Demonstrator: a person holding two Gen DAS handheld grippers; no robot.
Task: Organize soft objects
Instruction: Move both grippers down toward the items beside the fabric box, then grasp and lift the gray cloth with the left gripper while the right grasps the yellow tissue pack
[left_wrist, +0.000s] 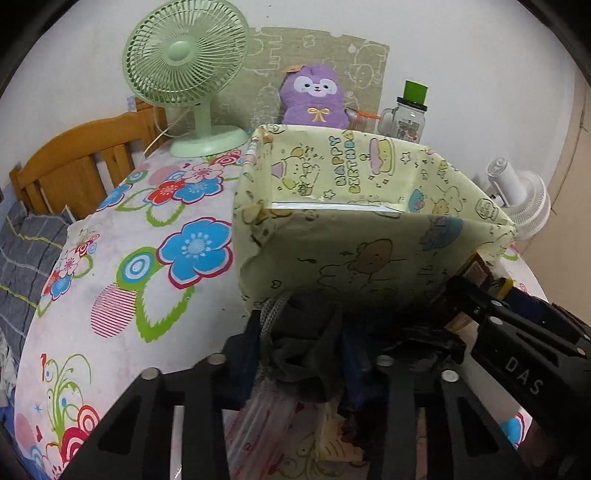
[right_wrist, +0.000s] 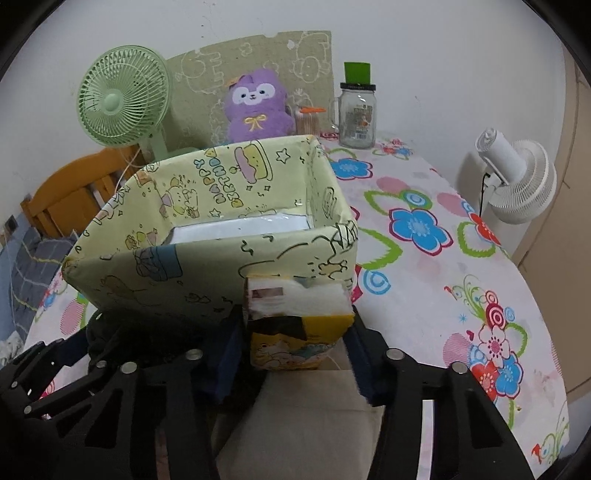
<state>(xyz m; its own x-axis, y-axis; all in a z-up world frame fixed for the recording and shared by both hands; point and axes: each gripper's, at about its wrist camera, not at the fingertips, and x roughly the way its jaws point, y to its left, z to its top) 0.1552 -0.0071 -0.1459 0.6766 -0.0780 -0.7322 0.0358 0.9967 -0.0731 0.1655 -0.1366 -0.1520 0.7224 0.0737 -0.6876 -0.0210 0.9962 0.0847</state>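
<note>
A yellow-green cartoon-printed box (left_wrist: 354, 206) stands open on the flowered table; it also shows in the right wrist view (right_wrist: 229, 229), with a white bottom. My left gripper (left_wrist: 303, 354) is shut on a dark grey knitted cloth (left_wrist: 299, 350), held just in front of the box's near wall. My right gripper (right_wrist: 295, 325) is shut on a yellow tissue pack (right_wrist: 295, 325) with white tissue showing on top, held against the box's near right corner. A purple plush toy (left_wrist: 314, 98) sits behind the box, also seen in the right wrist view (right_wrist: 256, 107).
A green desk fan (left_wrist: 184, 74) stands at the back left, a glass jar with a green lid (right_wrist: 356, 114) at the back right, a white fan (right_wrist: 517, 181) beyond the table's right edge. A wooden bed frame (left_wrist: 74, 162) lies left. The flowered tablecloth (right_wrist: 424, 295) spreads right.
</note>
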